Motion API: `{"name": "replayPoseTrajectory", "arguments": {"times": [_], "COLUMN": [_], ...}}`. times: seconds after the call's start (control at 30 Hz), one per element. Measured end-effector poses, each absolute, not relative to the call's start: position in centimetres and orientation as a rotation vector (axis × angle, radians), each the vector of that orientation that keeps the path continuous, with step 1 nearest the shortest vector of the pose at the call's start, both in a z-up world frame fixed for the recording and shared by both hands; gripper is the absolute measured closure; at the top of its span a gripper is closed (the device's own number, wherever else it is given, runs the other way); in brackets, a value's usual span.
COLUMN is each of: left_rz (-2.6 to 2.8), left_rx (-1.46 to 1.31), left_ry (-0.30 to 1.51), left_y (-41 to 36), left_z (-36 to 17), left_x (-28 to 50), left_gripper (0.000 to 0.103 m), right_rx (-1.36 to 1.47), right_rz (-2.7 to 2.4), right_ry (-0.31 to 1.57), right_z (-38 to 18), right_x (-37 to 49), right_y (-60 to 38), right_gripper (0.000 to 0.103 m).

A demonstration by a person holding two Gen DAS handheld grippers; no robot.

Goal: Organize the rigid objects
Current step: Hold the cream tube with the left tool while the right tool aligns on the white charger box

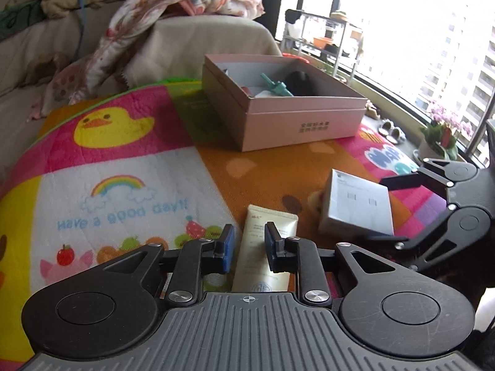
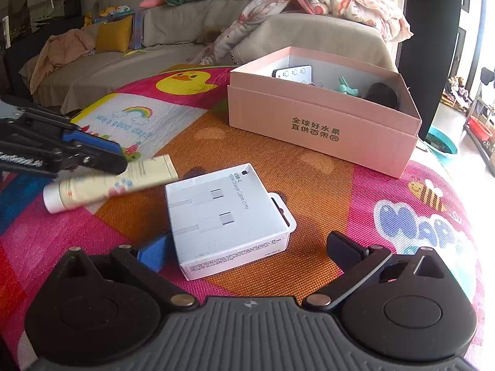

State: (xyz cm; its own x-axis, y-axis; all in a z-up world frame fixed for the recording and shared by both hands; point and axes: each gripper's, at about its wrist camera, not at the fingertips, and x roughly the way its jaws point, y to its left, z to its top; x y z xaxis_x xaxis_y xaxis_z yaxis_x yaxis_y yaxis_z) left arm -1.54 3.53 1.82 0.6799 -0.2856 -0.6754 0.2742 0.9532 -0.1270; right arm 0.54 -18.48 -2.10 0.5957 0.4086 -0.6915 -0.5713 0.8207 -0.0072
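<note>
**Tube between left jaws, cable box between right jaws**

On the patterned play mat [image 1: 130, 167], lower centre of the left wrist view, a cream tube [image 1: 266, 247] lies lengthwise between the blue pads of the left gripper [image 1: 249, 249]. Jaws narrow; a gap shows on the left side of the tube, and contact on the right pad cannot be confirmed. In the right wrist view the same tube [image 2: 108, 182] sits at middle left, under the left gripper's dark fingers [image 2: 92, 154].

White cable box [image 2: 229, 219] lies flat on the mat, centre of the right wrist view, between the fingers of the right gripper [image 2: 247, 250]. Jaws wide; both pads stand clear of the box.

Pink cardboard box [image 2: 321, 126], open-topped, occupies the upper right of that view, well apart from both items. Inside: a teal object [image 2: 346, 88], a dark round object [image 2: 382, 94], and a white flat item [image 2: 294, 72].
</note>
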Motion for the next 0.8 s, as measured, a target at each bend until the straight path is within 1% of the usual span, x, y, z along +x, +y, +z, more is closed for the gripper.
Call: {"name": "replayPoseTrajectory", "arguments": {"times": [0.07,0.1,0.13,0.17,0.2,0.23,0.47,0.6,0.8], "left_rz": [-0.33,-0.342,-0.351,-0.358,-0.367,-0.382,-0.434,-0.447,-0.463], "left_rx": [-0.029,-0.033,-0.036,-0.04,-0.042,-0.052,-0.053,-0.013,0.09], "left_ry": [0.767,0.77,0.773,0.777,0.786,0.798,0.788,0.796,0.819], "left_y": [3.5,3.5,3.5,3.5,3.5,3.4,3.6,3.3,1.5], "left_z": [1.8,1.8,1.7,1.6,1.4,1.1,1.4,1.9,1.0], "left_x": [-1.6,-1.7,-1.8,-1.9,-1.9,-1.9,-3.2,-4.0,-4.5], "left_gripper": [0.078,0.076,0.074,0.068,0.064,0.063,0.063,0.063,0.062], "right_rx": [-0.238,-0.238,-0.238,-0.237,-0.237,-0.237,-0.219,-0.221,-0.224], "right_rz": [0.575,0.575,0.576,0.576,0.576,0.576,0.569,0.566,0.564], "right_ry": [0.737,0.737,0.737,0.738,0.738,0.738,0.747,0.754,0.751], "right_z": [-2.1,-2.1,-2.1,-2.1,-2.1,-2.1,-2.2,-2.2,-2.2], "right_x": [0.6,0.6,0.6,0.6,0.6,0.6,0.7,0.8,0.7], "right_y": [-18.5,-18.5,-18.5,-18.5,-18.4,-18.4,-18.4,-18.3,-18.2], "right_gripper": [0.0,0.0,0.0,0.0,0.0,0.0,0.0,0.0,0.0]}}
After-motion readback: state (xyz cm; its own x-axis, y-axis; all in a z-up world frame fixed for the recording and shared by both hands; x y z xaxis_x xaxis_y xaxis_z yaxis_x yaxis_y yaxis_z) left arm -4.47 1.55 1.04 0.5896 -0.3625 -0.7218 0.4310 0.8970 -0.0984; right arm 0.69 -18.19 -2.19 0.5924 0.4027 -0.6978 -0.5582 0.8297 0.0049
